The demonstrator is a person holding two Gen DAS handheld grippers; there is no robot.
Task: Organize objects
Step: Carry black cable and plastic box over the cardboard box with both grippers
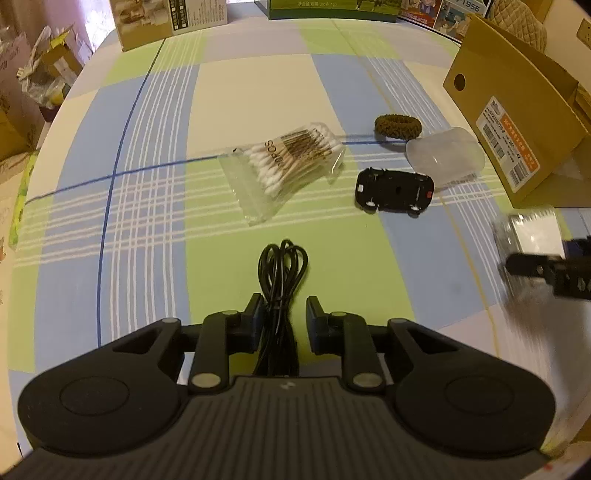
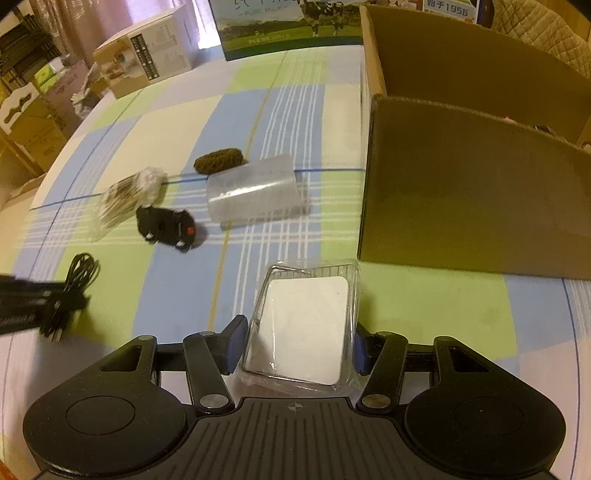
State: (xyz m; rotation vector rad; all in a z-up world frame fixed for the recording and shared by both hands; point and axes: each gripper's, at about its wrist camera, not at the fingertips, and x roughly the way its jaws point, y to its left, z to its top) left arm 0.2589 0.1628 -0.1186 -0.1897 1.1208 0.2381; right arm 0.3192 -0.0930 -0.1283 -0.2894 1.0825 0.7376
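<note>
The cotton swab bag [image 1: 284, 168] at 11 o'clock reads "100pcs"; the toy car [image 1: 394, 192] lies at 1 o'clock and the cardboard box [image 1: 517, 122], with an orange-edged barcode label [image 1: 506, 146], at 2 o'clock. The left gripper [image 1: 284, 321] stands spread around the cable [image 1: 282, 291], pads apart from it. The right gripper [image 2: 297, 341] pinches a clear case [image 2: 303, 328]; behind, a box [image 2: 448, 9] reads "1956".

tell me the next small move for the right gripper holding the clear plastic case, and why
Probably carry the clear plastic case with the white insert forward and up over the near wall of the open brown cardboard box. The right gripper already has its fingers against both sides of the case, and the box stands directly ahead on the checked tablecloth with its top open.
</note>
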